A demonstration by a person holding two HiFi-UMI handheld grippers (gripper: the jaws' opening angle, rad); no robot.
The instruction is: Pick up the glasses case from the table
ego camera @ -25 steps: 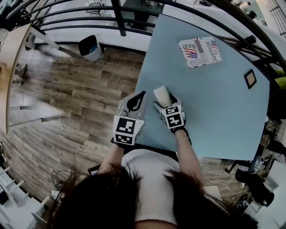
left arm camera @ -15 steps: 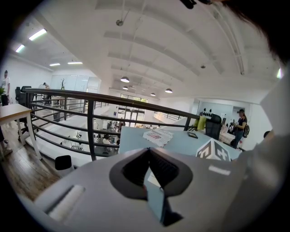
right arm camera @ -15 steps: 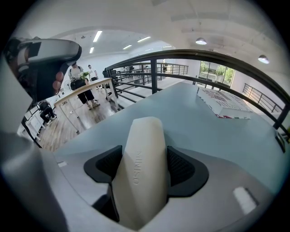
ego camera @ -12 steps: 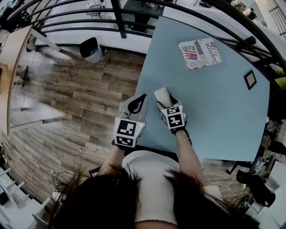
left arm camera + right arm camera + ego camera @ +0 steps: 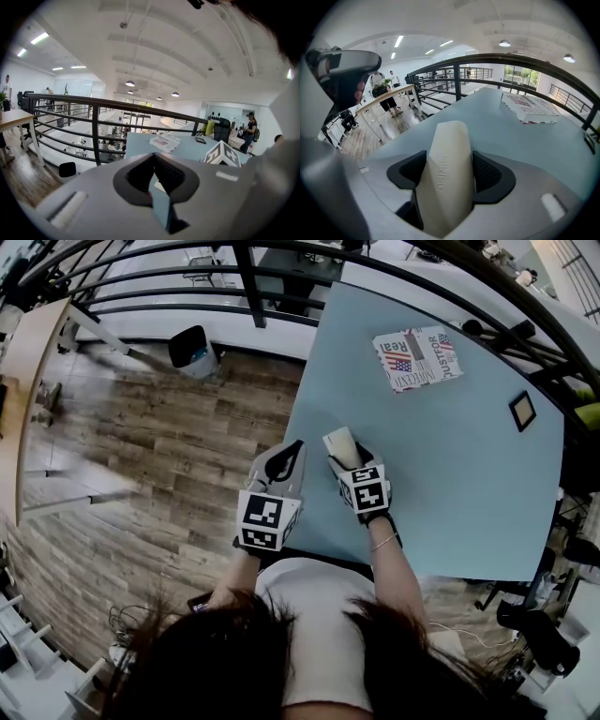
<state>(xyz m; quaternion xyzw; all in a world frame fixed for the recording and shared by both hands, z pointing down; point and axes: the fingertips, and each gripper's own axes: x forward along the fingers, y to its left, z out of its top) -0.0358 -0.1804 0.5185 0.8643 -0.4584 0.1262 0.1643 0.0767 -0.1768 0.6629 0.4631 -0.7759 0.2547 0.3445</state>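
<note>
Big pale-blue table (image 5: 450,493) below me, and all the action sits near its left edge, close to the side nearest me. My right gripper (image 5: 346,457) is in there with its jaws spread wide. Both dark pads press the flanks of the cream glasses case (image 5: 446,159), which lies lengthwise between them with its far end poking past the tips.

So the grasp is on. I judge the closing step done and the lift not yet begun. The next move calls for a straight rise off the table with a steady wrist. The case looks smooth and rounded and is gripped only along its sides, so a tilt could let it slide forward.

My left gripper (image 5: 154,161) hovers at the table's left edge, tips together, nothing in it. It looks to have no part here.

Now the blind spots. I cannot tell whether the case's underside rests on the table or is already clear of it, because my own gripper covers that. The case's near end is buried in the gripper body. The book (image 5: 419,357) at the table's far side shows only partly readable print. The small dark square thing (image 5: 522,411) near the table's right edge is too small to identify.
</note>
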